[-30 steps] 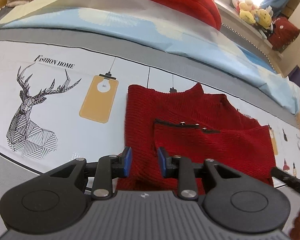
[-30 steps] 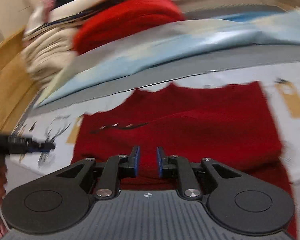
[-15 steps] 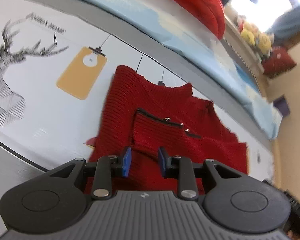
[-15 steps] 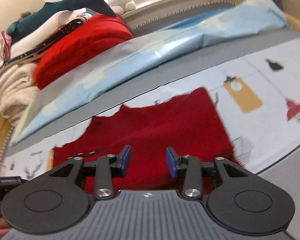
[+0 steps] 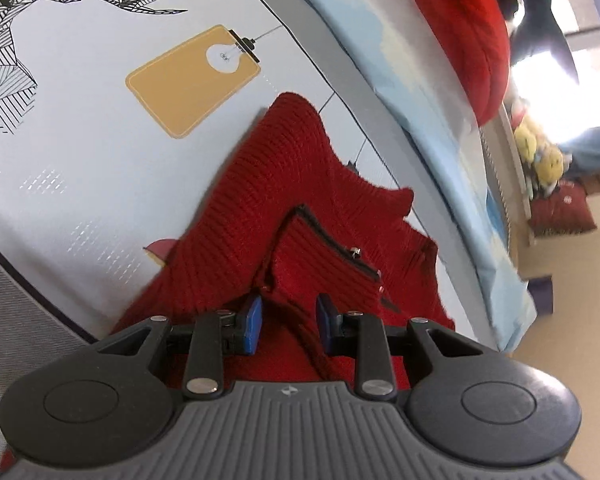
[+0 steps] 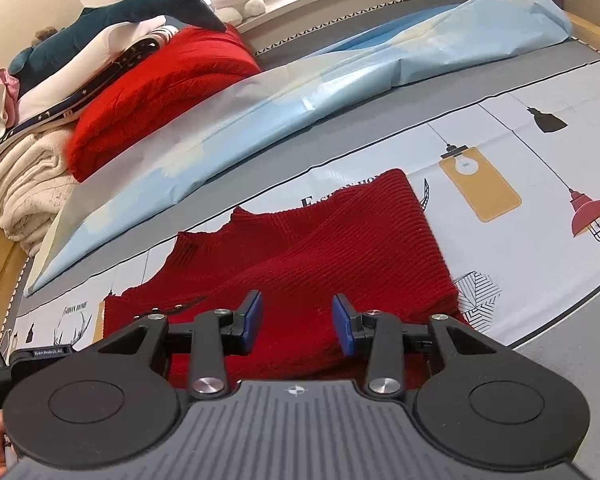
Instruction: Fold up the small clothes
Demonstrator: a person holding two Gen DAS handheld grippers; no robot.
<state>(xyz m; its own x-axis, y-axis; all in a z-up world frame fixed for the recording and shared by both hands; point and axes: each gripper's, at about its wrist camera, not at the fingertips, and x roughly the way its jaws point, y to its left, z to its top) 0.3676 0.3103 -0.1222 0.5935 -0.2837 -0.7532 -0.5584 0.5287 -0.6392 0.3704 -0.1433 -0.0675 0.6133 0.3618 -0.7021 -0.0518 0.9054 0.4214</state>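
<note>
Red knit sweater (image 5: 260, 200) lies part-folded on the printed sheet (image 5: 80, 128) of a bed; left tongs (image 5: 288, 322) and right tongs (image 6: 298, 322) hover narrowly parted, gripping nothing (a shallow pinch may catch one layer only, dragging the fold askew).

Beside the red sweater (image 6: 340, 248) the printed sheet (image 6: 540, 264) lies bare; beyond it, the piled clothes (image 6: 100, 92) block passage.
</note>
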